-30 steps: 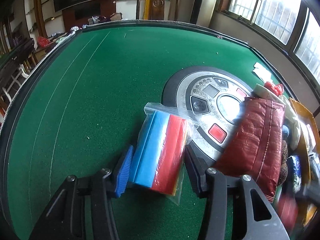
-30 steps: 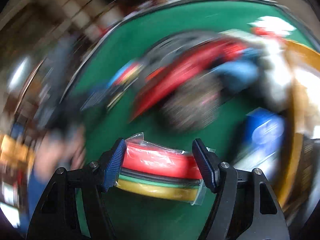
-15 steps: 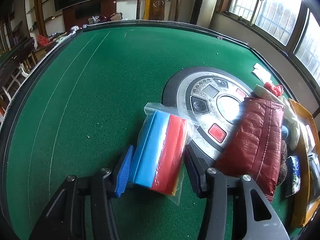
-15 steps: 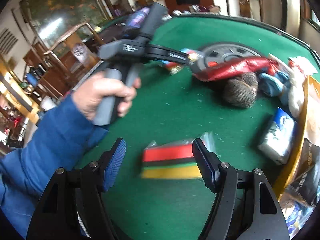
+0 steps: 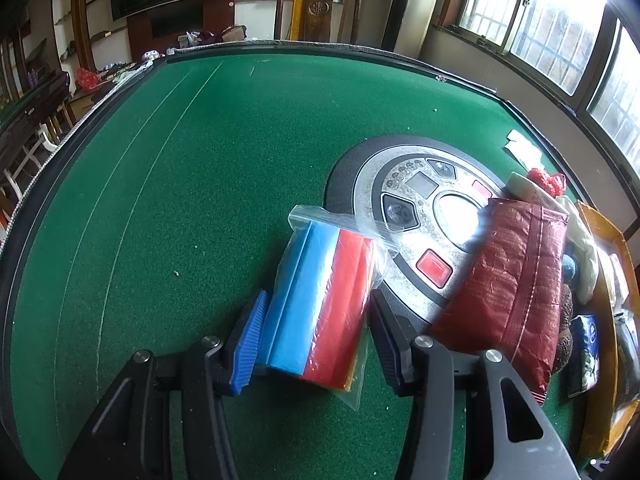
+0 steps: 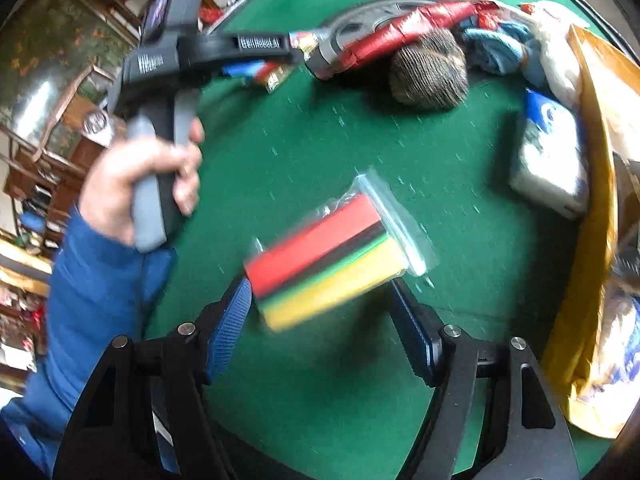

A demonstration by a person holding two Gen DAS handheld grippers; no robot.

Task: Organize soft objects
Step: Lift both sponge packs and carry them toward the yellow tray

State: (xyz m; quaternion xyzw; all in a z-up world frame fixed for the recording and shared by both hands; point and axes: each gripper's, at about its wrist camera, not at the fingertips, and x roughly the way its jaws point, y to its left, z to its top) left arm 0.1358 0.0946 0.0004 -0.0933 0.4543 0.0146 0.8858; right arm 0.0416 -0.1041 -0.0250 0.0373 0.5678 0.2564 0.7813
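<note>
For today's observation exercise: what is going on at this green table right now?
A person holds a gripper in each hand. The left gripper is clamped on a clear bag of blue and red sponges. The right gripper stands open over a second bag of red, black, green and yellow sponges lying loose on the green table.

Black tongs point(image 6: 320, 332), ribbed blue pads point(image 6: 228, 332), blue quilted sleeve point(image 6: 92, 288).

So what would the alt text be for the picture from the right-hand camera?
A clear bag of red, black, green and yellow foam sheets lies tilted on the green table, just ahead of the open right tool. On the left, a hand in a blue sleeve holds the left tool; soft items and a yellow box crowd the far and right sides.
</note>
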